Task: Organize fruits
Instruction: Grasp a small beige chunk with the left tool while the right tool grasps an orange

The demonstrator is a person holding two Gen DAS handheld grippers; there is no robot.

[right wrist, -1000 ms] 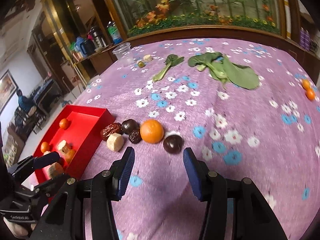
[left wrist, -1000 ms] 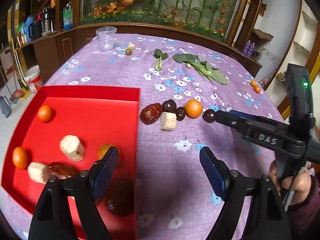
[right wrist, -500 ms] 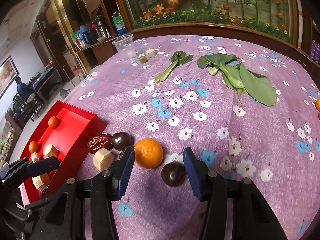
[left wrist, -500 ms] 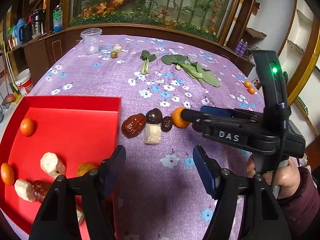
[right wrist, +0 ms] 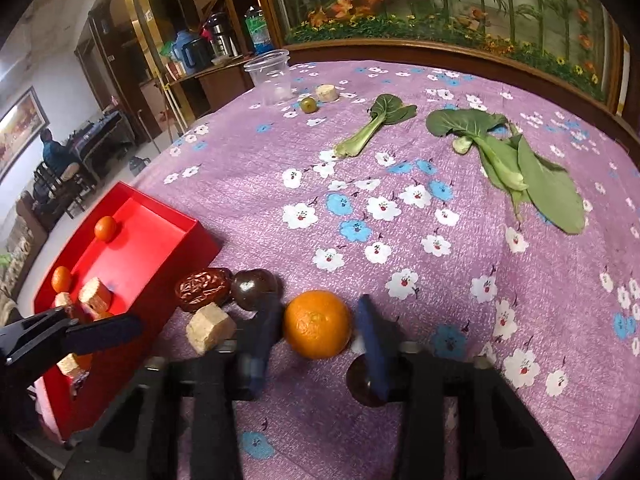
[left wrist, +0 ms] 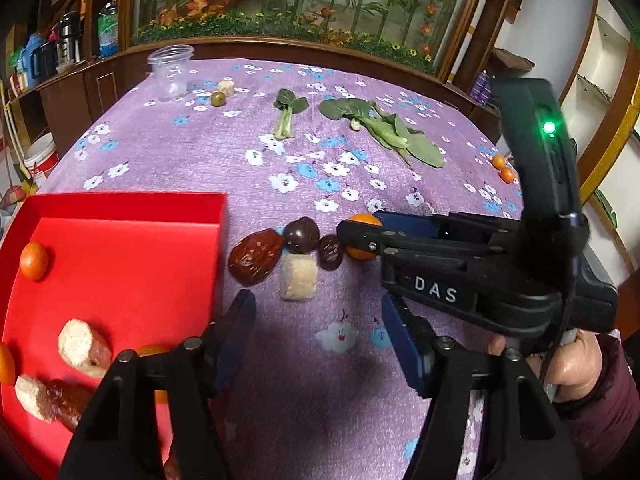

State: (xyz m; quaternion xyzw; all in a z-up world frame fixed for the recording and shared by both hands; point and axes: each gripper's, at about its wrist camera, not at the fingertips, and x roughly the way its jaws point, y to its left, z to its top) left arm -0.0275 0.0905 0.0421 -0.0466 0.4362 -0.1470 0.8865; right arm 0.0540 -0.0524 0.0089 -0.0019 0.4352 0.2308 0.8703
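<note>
A red tray [left wrist: 120, 202] at the left holds small oranges [left wrist: 34, 260], beige chunks [left wrist: 84, 348] and a date. Right of it on the purple cloth lie a date [left wrist: 256, 256], a dark round fruit [left wrist: 301, 234], a smaller dark fruit [left wrist: 330, 252], a beige chunk [left wrist: 298, 278] and an orange [right wrist: 318, 324]. My right gripper [right wrist: 318, 336] is closing around the orange; the left pad is at its side, with a sliver of gap at the right pad. Another dark fruit [right wrist: 360, 380] lies under its right finger. My left gripper [left wrist: 320, 332] is narrowing over bare cloth beside the tray.
Far back stand a clear plastic cup [left wrist: 170, 72], a small green fruit [left wrist: 218, 99] and leafy greens [left wrist: 384, 128]. Two small oranges [left wrist: 503, 168] lie near the right table edge. A hand [left wrist: 568, 364] holds the right gripper close to my left one.
The right gripper slid forward past the dark fruit and narrowed around the orange. The left gripper shifted right off the tray toward the fruit cluster, its jaws narrowing.
</note>
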